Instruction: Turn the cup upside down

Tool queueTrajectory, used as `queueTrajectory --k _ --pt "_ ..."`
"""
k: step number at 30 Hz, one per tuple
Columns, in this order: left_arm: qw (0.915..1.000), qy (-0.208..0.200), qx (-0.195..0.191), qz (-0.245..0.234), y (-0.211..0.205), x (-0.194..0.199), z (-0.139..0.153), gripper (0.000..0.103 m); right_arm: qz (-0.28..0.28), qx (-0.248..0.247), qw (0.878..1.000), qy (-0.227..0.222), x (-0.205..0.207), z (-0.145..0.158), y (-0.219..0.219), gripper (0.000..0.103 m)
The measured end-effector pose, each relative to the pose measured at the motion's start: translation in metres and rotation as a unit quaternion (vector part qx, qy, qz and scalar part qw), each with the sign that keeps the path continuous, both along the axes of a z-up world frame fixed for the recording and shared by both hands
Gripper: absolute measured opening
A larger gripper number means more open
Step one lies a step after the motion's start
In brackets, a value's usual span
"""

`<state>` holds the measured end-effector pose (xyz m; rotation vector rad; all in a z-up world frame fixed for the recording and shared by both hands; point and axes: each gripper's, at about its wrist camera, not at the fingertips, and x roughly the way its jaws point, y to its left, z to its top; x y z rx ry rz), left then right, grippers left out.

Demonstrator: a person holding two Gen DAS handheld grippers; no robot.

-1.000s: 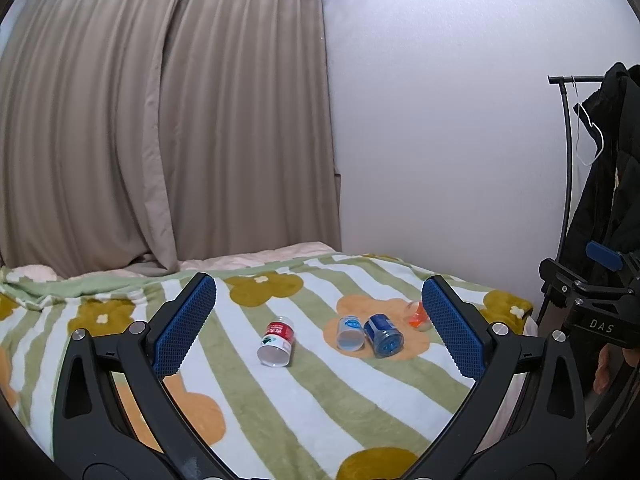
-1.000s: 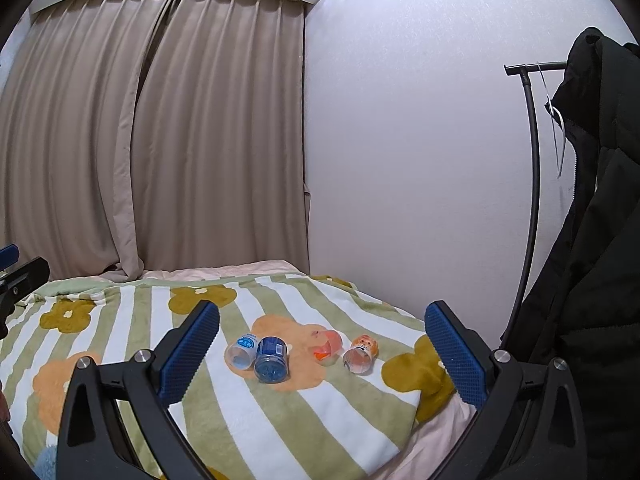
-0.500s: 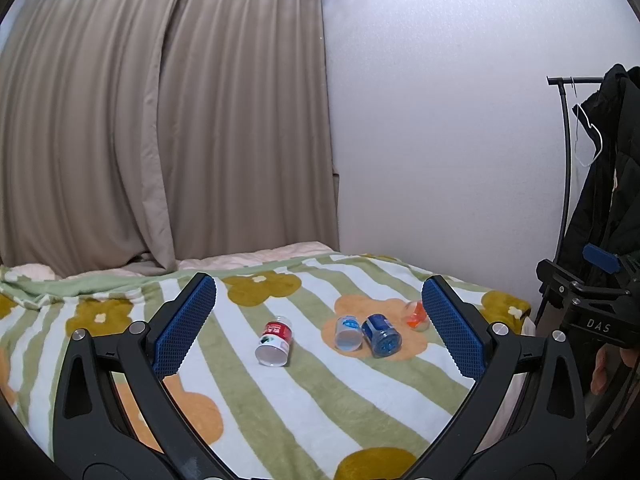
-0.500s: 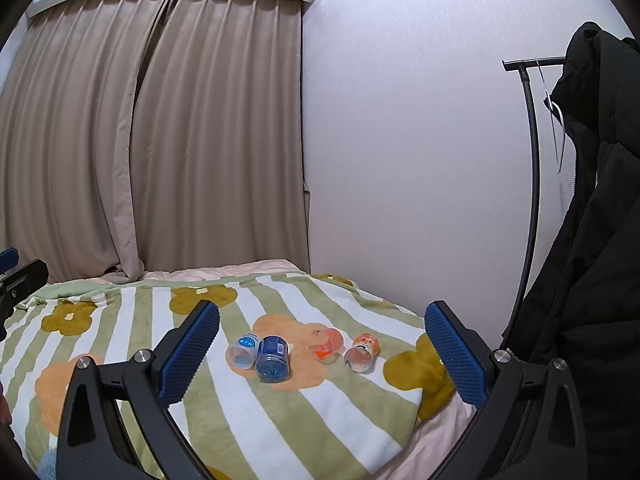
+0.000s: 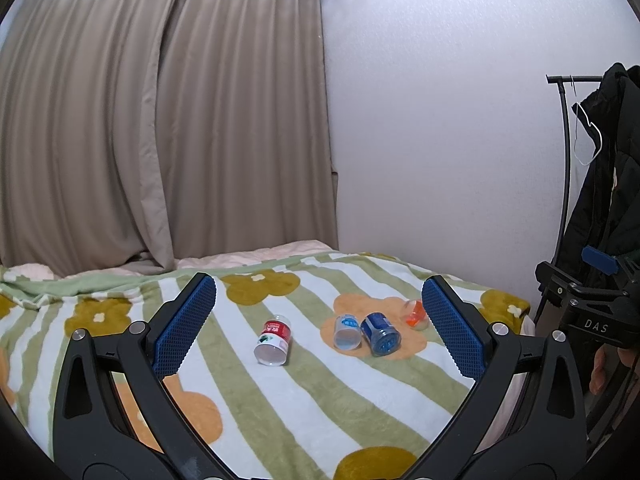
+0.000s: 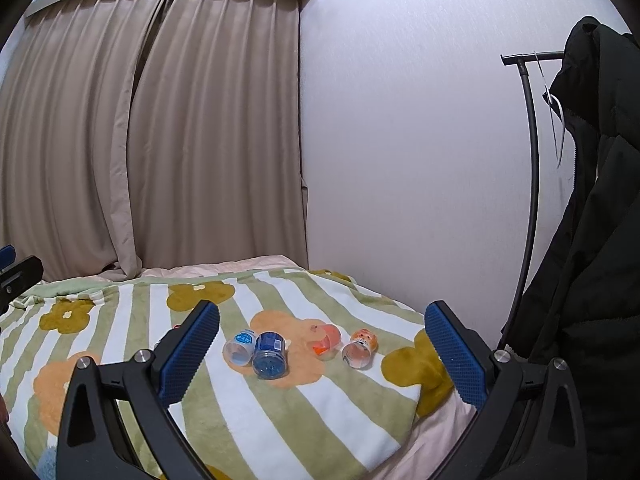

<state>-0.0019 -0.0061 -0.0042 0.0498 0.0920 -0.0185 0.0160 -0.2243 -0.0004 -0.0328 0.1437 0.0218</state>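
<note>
Five small cups lie on their sides on the blanket [image 5: 360,408]; the red-labelled cup [image 5: 273,340] is apart, left of the clustered others. My left gripper [image 5: 320,328] and right gripper [image 6: 322,344] both gape wide, empty. I judge the cup light, thin, slippery plastic; I'd pinch mid-wall gently.

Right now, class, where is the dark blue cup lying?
The dark blue cup lies on its side on the blanket's orange flower, touching the clear cup on its left; the orange cup lies to its right.
</note>
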Motion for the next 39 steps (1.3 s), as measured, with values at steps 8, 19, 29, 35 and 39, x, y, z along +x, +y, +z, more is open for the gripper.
queueTrajectory --k 8,19,29,35,39 --pt "1.0000 0.001 -0.003 0.000 -0.004 0.003 -0.002 0.103 0.002 0.004 1.000 0.004 0.003 -0.002 -0.001 0.102" --pt "1.0000 0.003 -0.006 -0.001 -0.006 0.006 -0.008 0.103 0.002 0.008 1.000 0.006 0.004 -0.003 -0.001 0.102" --pt "0.9999 0.006 -0.008 -0.001 -0.001 0.005 -0.007 0.103 0.006 0.009 1.000 0.010 0.005 -0.003 0.000 0.102" --pt "0.9992 0.041 -0.003 0.001 0.008 0.027 0.001 0.103 0.046 0.000 0.998 0.049 0.033 0.005 0.015 0.102" --pt "0.9969 0.075 0.020 0.009 0.014 0.058 0.002 0.103 0.085 -0.032 0.991 0.103 0.090 0.004 0.033 0.102"
